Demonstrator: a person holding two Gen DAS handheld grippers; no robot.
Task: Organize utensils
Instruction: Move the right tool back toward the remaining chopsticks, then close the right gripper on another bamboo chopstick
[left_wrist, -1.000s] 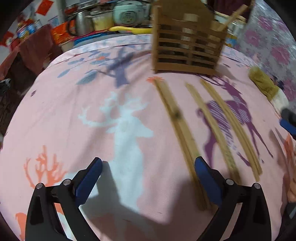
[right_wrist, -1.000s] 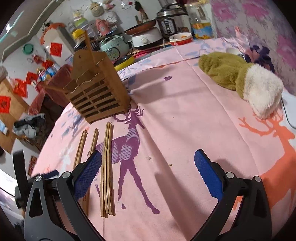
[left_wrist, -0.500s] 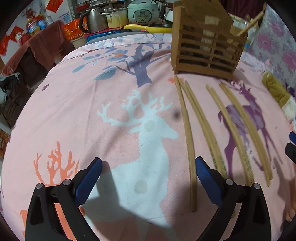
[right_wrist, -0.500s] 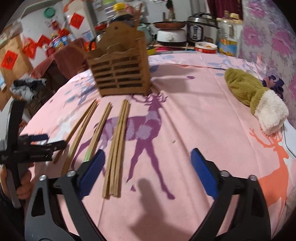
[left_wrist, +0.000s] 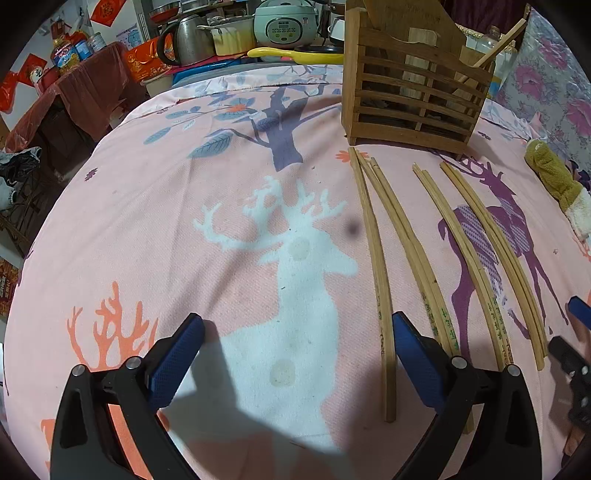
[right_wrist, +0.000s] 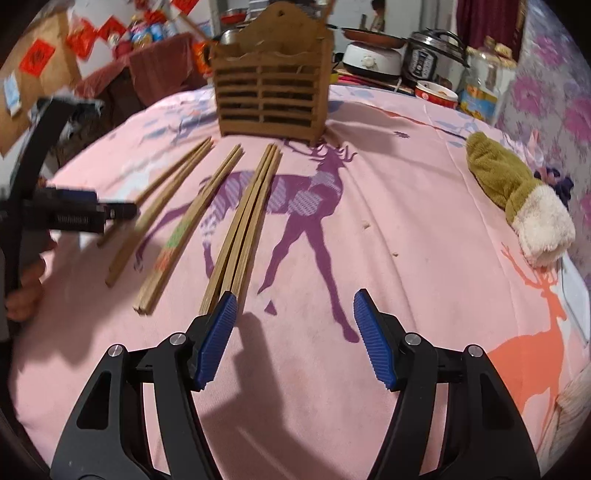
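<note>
Several wooden chopsticks (left_wrist: 376, 266) lie in rows on the pink deer-print cloth, pointing at a slatted wooden utensil holder (left_wrist: 413, 96) that stands upright behind them. They show in the right wrist view too, chopsticks (right_wrist: 243, 221) and holder (right_wrist: 271, 99). My left gripper (left_wrist: 295, 354) is open and empty, low over the cloth, its right finger beside the leftmost chopsticks. My right gripper (right_wrist: 295, 332) is open and empty, its left finger (right_wrist: 218, 339) at the near end of the rightmost chopstick bundle.
A green and white plush mitten (right_wrist: 517, 195) lies on the right of the cloth. Rice cookers, a kettle (left_wrist: 184, 37) and pots (right_wrist: 432, 55) crowd the counter behind the table. The left gripper appears at the left of the right wrist view (right_wrist: 74, 214).
My right gripper has swung left toward the chopsticks and narrowed its opening. My left gripper has shifted left and back, so more of the chopsticks and the holder show.
</note>
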